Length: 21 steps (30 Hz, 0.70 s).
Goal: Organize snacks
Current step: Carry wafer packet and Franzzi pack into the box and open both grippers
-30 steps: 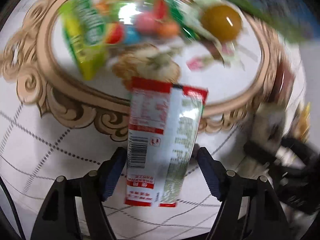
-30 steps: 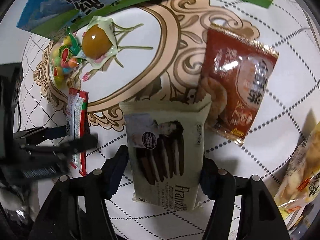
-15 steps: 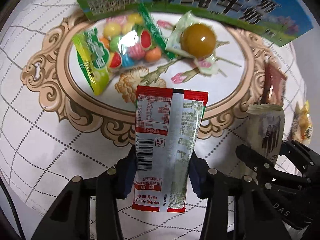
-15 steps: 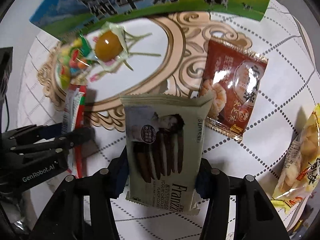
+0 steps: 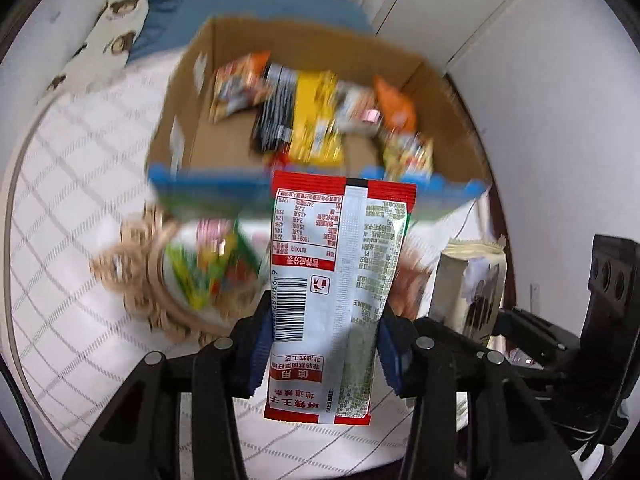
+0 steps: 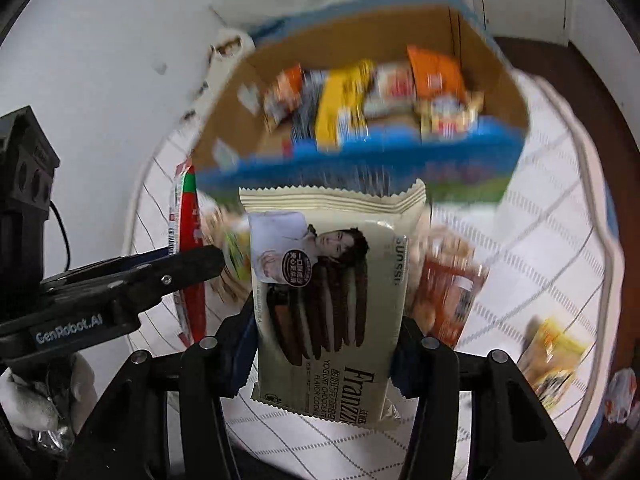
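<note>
Left wrist view: left gripper (image 5: 324, 344) tilts steeply down, jaws clenched on a red-and-silver snack packet (image 5: 340, 276) (barcode side up), hanging over the desk (image 5: 72, 216) just short of the cardboard box (image 5: 192, 92).

Right wrist view: right gripper (image 6: 324, 344) angles down too, jaws clamped on a cream Franzzi cookie pack (image 6: 324, 300), also in front of the blurry box.

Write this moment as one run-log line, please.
left gripper: holds red packet | right gripper: holds cookie pack | box: ahead, snacks inside
</note>
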Tool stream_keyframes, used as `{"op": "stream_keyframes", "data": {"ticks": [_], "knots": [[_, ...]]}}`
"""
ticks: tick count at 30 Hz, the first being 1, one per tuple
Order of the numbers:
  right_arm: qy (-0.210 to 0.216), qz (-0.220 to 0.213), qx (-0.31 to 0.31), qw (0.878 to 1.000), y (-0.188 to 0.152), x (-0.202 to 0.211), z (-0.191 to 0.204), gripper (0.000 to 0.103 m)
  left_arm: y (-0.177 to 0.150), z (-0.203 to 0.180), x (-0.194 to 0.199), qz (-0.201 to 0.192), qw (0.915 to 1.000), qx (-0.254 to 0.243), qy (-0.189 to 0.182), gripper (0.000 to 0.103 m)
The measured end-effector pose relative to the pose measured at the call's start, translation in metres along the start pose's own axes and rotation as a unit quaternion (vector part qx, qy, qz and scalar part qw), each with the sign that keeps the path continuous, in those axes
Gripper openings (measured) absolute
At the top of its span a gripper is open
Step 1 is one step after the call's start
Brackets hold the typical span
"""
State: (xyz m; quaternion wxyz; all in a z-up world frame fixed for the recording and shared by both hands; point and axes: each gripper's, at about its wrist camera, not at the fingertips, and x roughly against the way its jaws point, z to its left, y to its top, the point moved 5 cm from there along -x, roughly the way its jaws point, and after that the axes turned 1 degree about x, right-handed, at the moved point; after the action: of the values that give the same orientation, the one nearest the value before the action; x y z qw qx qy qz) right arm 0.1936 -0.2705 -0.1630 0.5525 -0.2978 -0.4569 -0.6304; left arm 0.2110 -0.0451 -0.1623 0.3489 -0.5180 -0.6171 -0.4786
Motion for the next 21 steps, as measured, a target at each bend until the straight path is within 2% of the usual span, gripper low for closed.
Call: {"op": "stream_keyframes", "data": {"ticks": [2, 7, 11, 15, 21], "knots": [[-0.001, -0.018, 0.004, 1.000, 0.021, 0.017, 0.000, 0.056, 0.016, -0.001, 0.001, -0.017, 0.9998, -0.010, 0.006, 0.043], [-0.010, -0.042, 0.013, 0.999, 0.073, 0.013, 0.022, 0.056, 0.051, -0.019, 0.014, -0.035, 0.9991, -0.022, 0.006, 0.043], [-0.021, -0.051, 0.019, 0.998, 0.104, 0.018, 0.023, 0.056, 0.077, -0.018, 0.010, -0.037, 0.9990, -0.023, 0.004, 0.043], [-0.027, -0.046, 0.013, 0.999, 0.134, 0.006, 0.016, 0.056, 0.111, -0.007, -0.003, -0.018, 0.9997, -0.012, 0.013, 0.043], [-0.040, -0.004, -0.007, 0.999, 0.171, -0.052, -0.007, 0.056, 0.154, 0.033, -0.055, 0.030, 0.9985, 0.014, 0.043, 0.043]]}}
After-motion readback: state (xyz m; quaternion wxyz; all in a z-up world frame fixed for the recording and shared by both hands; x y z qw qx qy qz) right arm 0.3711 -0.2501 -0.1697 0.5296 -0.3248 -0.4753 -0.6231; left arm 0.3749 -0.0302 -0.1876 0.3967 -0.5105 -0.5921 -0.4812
